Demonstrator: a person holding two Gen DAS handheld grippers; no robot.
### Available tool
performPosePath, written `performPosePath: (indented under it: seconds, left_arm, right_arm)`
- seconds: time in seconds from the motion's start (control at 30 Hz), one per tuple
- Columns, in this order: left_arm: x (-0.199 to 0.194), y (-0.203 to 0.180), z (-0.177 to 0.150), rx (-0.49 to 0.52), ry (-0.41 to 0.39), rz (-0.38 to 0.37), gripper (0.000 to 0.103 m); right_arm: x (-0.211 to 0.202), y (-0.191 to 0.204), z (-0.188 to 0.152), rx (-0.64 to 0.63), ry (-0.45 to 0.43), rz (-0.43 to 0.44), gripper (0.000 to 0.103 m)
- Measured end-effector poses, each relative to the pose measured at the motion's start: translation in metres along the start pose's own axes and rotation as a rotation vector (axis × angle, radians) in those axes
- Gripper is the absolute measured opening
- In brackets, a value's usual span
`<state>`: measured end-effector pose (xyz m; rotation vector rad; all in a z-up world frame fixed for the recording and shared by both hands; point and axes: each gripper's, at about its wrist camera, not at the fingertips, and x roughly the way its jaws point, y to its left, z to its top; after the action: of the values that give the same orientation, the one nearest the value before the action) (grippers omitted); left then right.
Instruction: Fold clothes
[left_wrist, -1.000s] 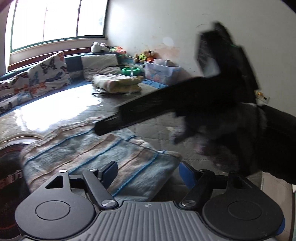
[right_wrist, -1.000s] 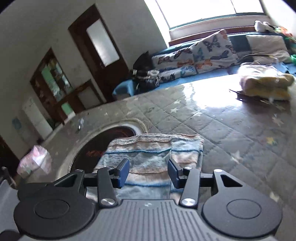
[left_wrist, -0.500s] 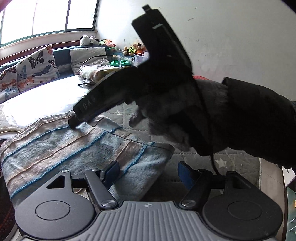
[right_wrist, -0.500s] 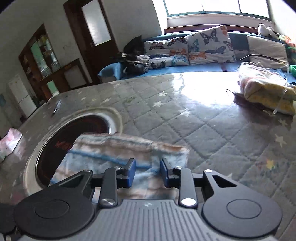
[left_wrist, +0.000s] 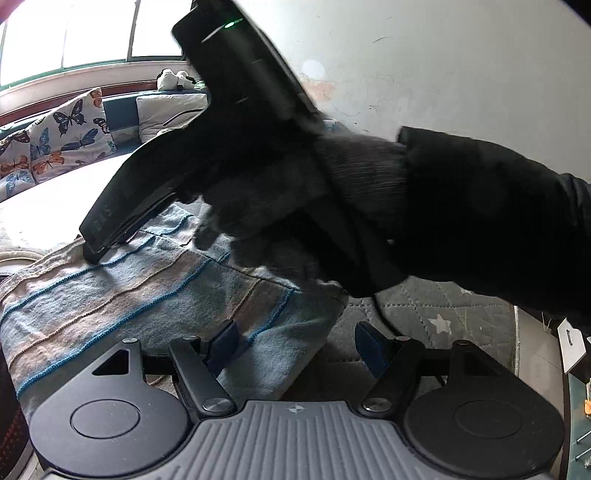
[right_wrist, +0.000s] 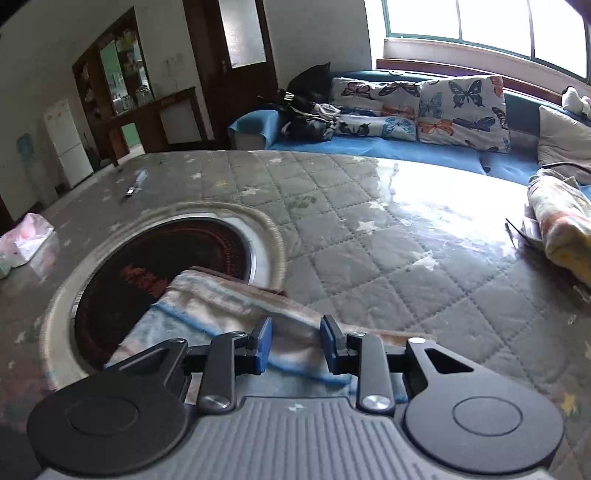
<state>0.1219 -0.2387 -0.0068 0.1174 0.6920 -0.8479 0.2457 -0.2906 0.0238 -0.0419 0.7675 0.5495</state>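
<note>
A folded striped cloth (left_wrist: 140, 295), blue and beige, lies flat on the quilted table. My left gripper (left_wrist: 295, 341) is open at the cloth's near right corner, with one pad over the cloth and the other beside it. The right gripper, held in a dark glove, crosses the left wrist view, and its tip (left_wrist: 92, 247) rests on the cloth's far edge. In the right wrist view the right gripper (right_wrist: 295, 345) is open over the cloth's far edge (right_wrist: 229, 302), with nothing held.
A round dark hob (right_wrist: 162, 258) is set into the quilted table top (right_wrist: 388, 251), partly under the cloth. A folded yellowish bundle (right_wrist: 557, 229) lies at the right. A butterfly-cushioned bench (right_wrist: 424, 107) runs along the window. A pink tissue pack (right_wrist: 26, 240) lies far left.
The right gripper has come down and forward onto the cloth's far edge, and its jaws have stayed open. The left gripper has held its place at the near corner.
</note>
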Motion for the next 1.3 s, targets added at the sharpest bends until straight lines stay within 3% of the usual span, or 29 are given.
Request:
performPosePath:
  seconds: [0.13,0.27,0.53,0.67,0.83,1.0,1.07,1.3]
  left_arm:
    - [0.0,0.0,0.0,-0.002,0.0,-0.001,0.072]
    - [-0.002,0.001,0.001,-0.008,-0.001,0.002,0.072]
    - [-0.013,0.004,0.0,-0.019,-0.012,0.032,0.074]
    - [-0.027,0.009,-0.005,-0.032,-0.013,0.06,0.074]
    - [-0.051,0.02,-0.011,-0.064,-0.026,0.116,0.074]
    - [-0.075,0.04,-0.012,-0.141,-0.072,0.202,0.074]
    - [-0.08,0.053,-0.011,-0.196,-0.079,0.239,0.074]
    - [-0.088,0.091,-0.012,-0.342,-0.072,0.333,0.078]
  right_arm:
    - [0.005,-0.007,0.004,0.027,-0.016,-0.013,0.03]
    - [-0.018,-0.017,-0.001,0.052,-0.042,-0.032,0.03]
    - [-0.084,-0.015,-0.04,0.093,-0.063,-0.008,0.03]
    - [-0.096,-0.007,-0.061,0.119,-0.066,0.02,0.03]
    - [-0.091,-0.007,-0.083,0.159,-0.043,-0.011,0.03]
    - [-0.098,-0.015,-0.092,0.236,-0.086,-0.031,0.031]
    - [-0.097,-0.021,-0.095,0.27,-0.091,-0.047,0.04]
    - [-0.086,-0.032,-0.099,0.354,-0.107,-0.024,0.049]
